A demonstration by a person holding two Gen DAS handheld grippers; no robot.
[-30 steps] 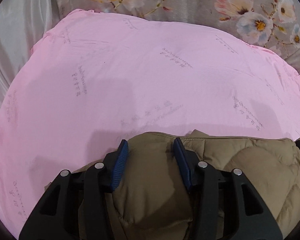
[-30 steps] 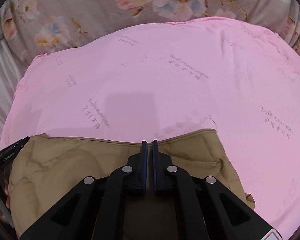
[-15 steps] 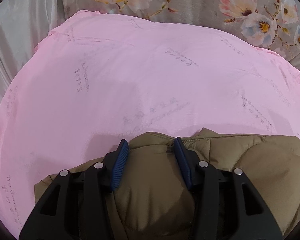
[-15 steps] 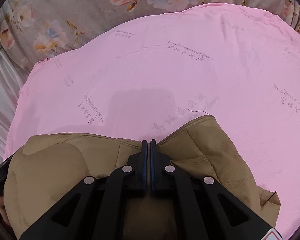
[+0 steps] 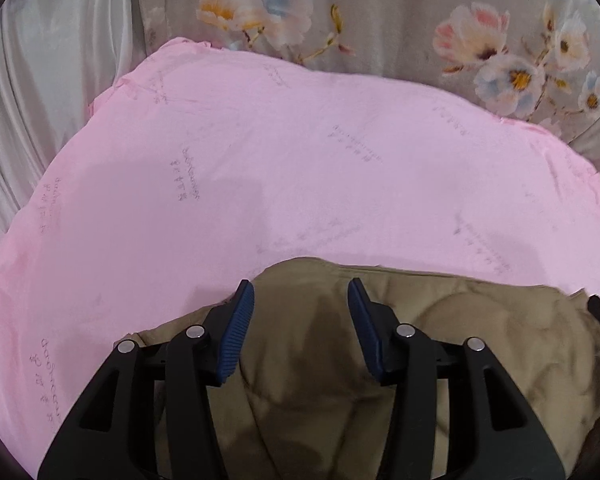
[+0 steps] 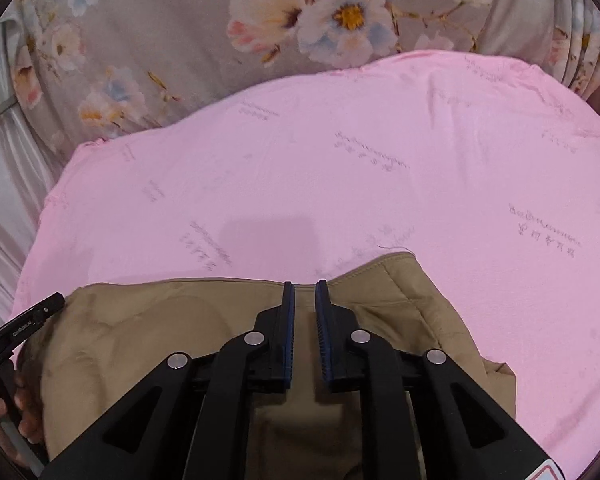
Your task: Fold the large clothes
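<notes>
the right gripper [image 6: 305, 282] was pinched tight a moment ago and its jaws have just been opening; now they are standing a narrow slit apart over the top edge of the khaki padded jacket [image 6: 148, 332], and whether cloth is sitting between the pads is hard to tell. the left gripper [image 5: 301, 286] is keeping the same half-wide spread as before, a thick bulge of the jacket [image 5: 300, 360] filling the space between its blue pads [image 5: 236, 332], which are pressing on it from both sides. in both views more of the floral sheet [image 6: 180, 32] is showing above the pink blanket [image 5: 300, 168] than a second ago. the jacket is lying on the near part of the blanket, its lower half cut off by the frame. at the left edge of the right view a hand [image 6: 4, 420] is only partly showing.
</notes>
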